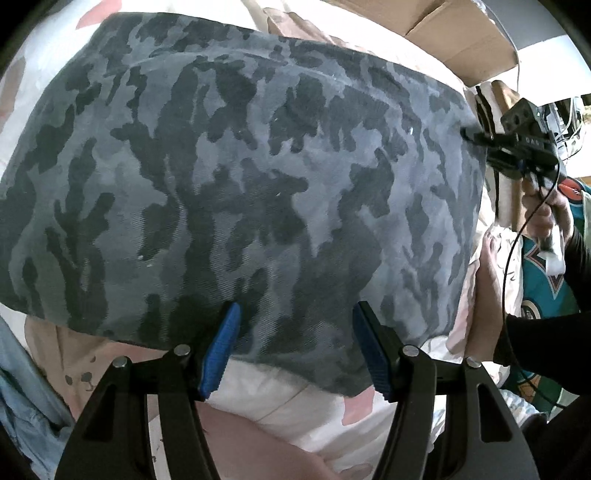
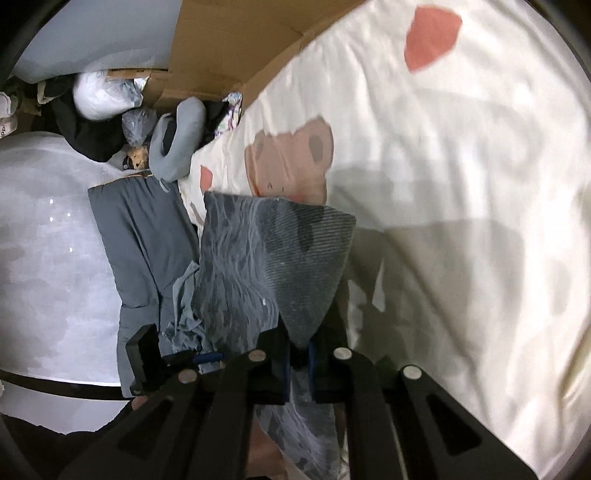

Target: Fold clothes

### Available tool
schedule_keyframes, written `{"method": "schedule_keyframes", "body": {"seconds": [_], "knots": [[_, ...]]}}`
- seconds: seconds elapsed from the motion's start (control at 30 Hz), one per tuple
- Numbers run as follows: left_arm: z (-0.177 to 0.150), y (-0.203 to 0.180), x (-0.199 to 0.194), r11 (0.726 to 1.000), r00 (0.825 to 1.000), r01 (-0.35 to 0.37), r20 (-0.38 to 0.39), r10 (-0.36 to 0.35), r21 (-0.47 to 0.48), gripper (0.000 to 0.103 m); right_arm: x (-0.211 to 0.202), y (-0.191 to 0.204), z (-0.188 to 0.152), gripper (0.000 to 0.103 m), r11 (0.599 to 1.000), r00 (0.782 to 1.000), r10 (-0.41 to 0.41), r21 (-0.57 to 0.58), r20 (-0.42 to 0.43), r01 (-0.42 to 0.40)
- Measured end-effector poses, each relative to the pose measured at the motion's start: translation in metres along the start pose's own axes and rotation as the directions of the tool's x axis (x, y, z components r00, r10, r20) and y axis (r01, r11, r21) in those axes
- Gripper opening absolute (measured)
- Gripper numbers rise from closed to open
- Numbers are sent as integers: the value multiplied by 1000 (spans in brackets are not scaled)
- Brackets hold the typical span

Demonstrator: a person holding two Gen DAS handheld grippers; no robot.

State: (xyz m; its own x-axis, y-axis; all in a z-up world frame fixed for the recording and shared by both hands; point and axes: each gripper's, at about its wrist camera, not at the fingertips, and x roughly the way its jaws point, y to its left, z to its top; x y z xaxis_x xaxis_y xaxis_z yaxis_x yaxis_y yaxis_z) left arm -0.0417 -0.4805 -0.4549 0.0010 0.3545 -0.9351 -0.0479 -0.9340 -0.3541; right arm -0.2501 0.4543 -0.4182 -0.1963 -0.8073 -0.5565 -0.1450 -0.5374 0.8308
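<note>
My right gripper pinches one corner of the camouflage garment, its jaws pressed together on the cloth, which rises just in front of it above the cream bedsheet. My left gripper stands spread, and the garment's near edge lies between its blue pads, not squeezed.

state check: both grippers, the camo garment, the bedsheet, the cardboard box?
left gripper: open, jaws astride the camo garment's near edge, not pinching
right gripper: shut on the camo garment's edge
camo garment: spread out, one edge lifted
bedsheet: spread, lightly wrinkled
cardboard box: flaps open
</note>
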Motion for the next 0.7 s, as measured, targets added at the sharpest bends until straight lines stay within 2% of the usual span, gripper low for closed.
{"method": "schedule_keyframes", "body": {"seconds": [0.3, 0.5, 0.6, 0.7], "knots": [[-1, 0, -4, 1000, 1000, -1, 12, 1, 18, 64, -33, 4, 39, 6, 998, 997, -58, -18, 54, 59], [-1, 0, -6, 999, 1000, -2, 17, 1, 35, 64, -39, -15, 62, 6, 995, 993, -98, 30, 67, 96], [2, -4, -6, 999, 1000, 2, 13, -2, 32, 64, -31, -22, 61, 12, 991, 990, -135, 12, 38, 135], [1, -3, -7, 1000, 1000, 27, 13, -27, -2, 64, -32, -33, 58, 18, 990, 990, -138, 26, 37, 137]]}}
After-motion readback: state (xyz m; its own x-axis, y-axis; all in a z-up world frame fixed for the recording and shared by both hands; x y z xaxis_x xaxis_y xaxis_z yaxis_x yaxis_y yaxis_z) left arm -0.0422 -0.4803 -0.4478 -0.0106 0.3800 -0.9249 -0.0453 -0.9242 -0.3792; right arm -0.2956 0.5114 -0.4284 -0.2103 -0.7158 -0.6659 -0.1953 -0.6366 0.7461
